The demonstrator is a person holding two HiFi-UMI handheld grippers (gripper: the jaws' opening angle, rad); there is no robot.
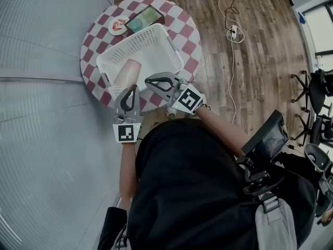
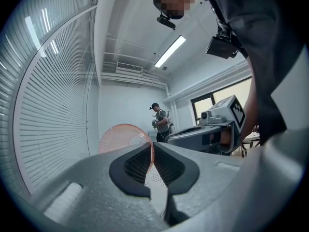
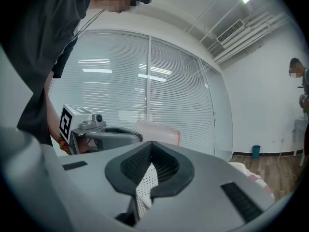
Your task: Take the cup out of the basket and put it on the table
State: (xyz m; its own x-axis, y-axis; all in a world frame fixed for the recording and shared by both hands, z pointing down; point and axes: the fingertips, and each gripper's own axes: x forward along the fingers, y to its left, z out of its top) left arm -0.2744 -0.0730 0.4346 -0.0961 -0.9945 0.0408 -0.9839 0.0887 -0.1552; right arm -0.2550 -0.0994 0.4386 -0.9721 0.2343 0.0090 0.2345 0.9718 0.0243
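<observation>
At the left of the head view, the left gripper (image 1: 130, 90) reaches over the near edge of the white basket (image 1: 156, 48), which sits on the round checkered table (image 1: 186, 33). In its own view the jaws are drawn together. A thin pink line, the rim of the cup (image 1: 128, 73), runs down between the pads, so it looks to be pinching the cup's wall at the mouth.

The cup lies on its side inside the basket at that near left edge. Its long axis runs away from the person towards the top of the frame, and its wide mouth faces the left gripper. It has not yet left the basket.

Just right of the cup, the right gripper (image 1: 152, 82) comes in at an angle over the same near edge. Its jaws are also closed, with white mesh caught between them, so it seems to be holding the basket wall, probably to steady it.

The left gripper is the one on the cup. The lift would likely go up along the cup's axis, then to bare cloth beside the basket.
</observation>
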